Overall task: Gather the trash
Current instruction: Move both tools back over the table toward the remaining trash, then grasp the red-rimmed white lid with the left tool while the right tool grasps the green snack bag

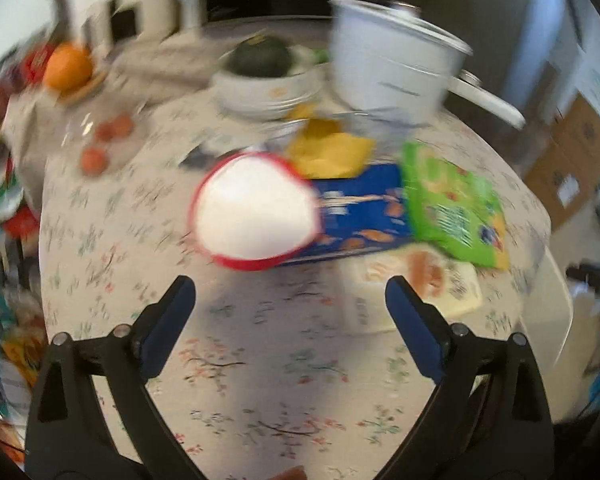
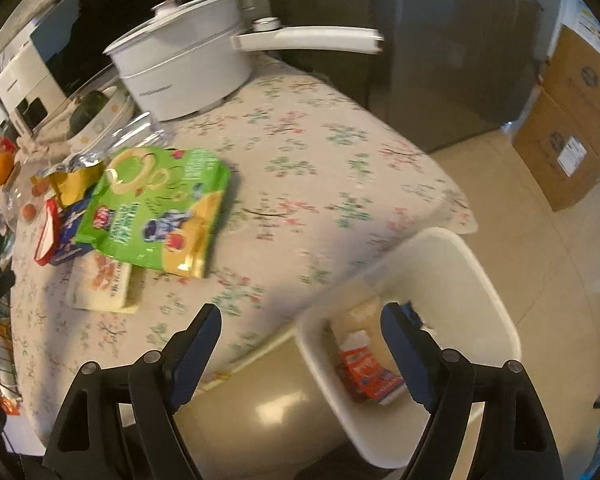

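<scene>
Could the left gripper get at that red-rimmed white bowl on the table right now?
Probably yes. The left gripper is open and empty, and only bare tablecloth lies between it and the red-rimmed bowl. The picture is blurred, though.

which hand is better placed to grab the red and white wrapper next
Left. Its open gripper faces the red and white wrapper just ahead on the table. The right gripper, also empty, hangs over the table edge near the white bin.

Both grippers open, angled downward

The left gripper [image 1: 290, 292] tilts steeply down, its blue-padded fingers [image 1: 172, 320] spread wide with nothing between them — the view is motion-blurred. The right gripper [image 2: 300, 320] also points down, jaws set wide apart — gripping nothing, black arms splayed outward.
</scene>
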The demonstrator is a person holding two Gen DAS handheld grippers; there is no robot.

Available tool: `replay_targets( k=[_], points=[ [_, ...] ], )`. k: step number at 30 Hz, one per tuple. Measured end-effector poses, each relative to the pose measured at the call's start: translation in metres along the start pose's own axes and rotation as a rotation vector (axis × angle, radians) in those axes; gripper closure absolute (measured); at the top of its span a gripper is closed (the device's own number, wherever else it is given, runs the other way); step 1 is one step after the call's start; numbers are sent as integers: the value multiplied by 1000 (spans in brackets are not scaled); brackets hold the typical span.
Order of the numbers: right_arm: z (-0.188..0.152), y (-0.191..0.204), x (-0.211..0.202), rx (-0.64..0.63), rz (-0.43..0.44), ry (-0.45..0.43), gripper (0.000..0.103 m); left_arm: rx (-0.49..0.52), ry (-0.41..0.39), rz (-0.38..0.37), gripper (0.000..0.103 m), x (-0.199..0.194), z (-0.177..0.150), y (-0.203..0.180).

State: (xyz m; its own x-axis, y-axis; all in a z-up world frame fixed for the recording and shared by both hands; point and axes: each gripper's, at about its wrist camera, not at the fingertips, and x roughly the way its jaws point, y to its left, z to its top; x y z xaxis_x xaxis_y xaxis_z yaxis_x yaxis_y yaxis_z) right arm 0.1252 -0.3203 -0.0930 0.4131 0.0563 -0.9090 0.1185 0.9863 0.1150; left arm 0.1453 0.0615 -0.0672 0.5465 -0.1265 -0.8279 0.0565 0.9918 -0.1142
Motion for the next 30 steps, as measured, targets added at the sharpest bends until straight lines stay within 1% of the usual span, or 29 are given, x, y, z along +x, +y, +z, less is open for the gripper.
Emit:
replay_targets(
  k=[3, 4, 5, 6, 7, 9, 10, 12, 13, 15, 16, 18, 19, 21, 23, 25, 30],
  points=[
    [5, 24, 5, -31, 9, 1, 19, -118, 14, -32, 8, 10, 5, 26],
    [7, 32, 7, -42, 10, 2, 19, -167, 22, -55, 8, 14, 5, 36],
    [8, 39, 9, -55, 10, 4, 19, -225, 32, -87, 10, 20, 6, 45],
    [10, 48, 12, -73, 8, 8, 19, -275, 41, -112, 16, 26, 5, 52],
    [11, 53, 15, -85, 4, 10, 19, -331, 55, -139, 19, 34, 4, 59],
    [13, 65, 19, -111, -13, 11, 19, -395, 76, -170, 30, 45, 2, 65],
    [14, 68, 20, -118, -19, 10, 19, -418, 83, -177, 32, 51, 1, 65],
    [15, 72, 23, -122, -24, 9, 19, -451, 95, -178, 39, 60, 0, 67],
    [17, 74, 25, -118, -23, 11, 19, -471, 100, -179, 41, 65, -1, 68],
    [19, 77, 27, -108, -16, 15, 19, -518, 106, -199, 50, 72, -5, 70],
    [20, 78, 28, -104, -13, 17, 19, -545, 110, -213, 52, 75, -7, 70],
    [21, 81, 31, -101, -9, 20, 19, -569, 111, -222, 65, 79, -9, 70],
    [22, 83, 32, -102, -8, 21, 19, -579, 107, -224, 68, 80, -10, 69],
    [23, 86, 34, -104, -8, 23, 19, -607, 85, -234, 80, 79, -12, 71],
    [24, 89, 37, -108, -7, 24, 19, -627, 76, -248, 88, 77, -12, 73],
    [25, 91, 39, -109, -8, 25, 19, -620, 68, -248, 90, 73, -12, 73],
    [29, 100, 43, -120, -6, 26, 19, -522, 61, -197, 91, 56, -6, 69]
  ],
)
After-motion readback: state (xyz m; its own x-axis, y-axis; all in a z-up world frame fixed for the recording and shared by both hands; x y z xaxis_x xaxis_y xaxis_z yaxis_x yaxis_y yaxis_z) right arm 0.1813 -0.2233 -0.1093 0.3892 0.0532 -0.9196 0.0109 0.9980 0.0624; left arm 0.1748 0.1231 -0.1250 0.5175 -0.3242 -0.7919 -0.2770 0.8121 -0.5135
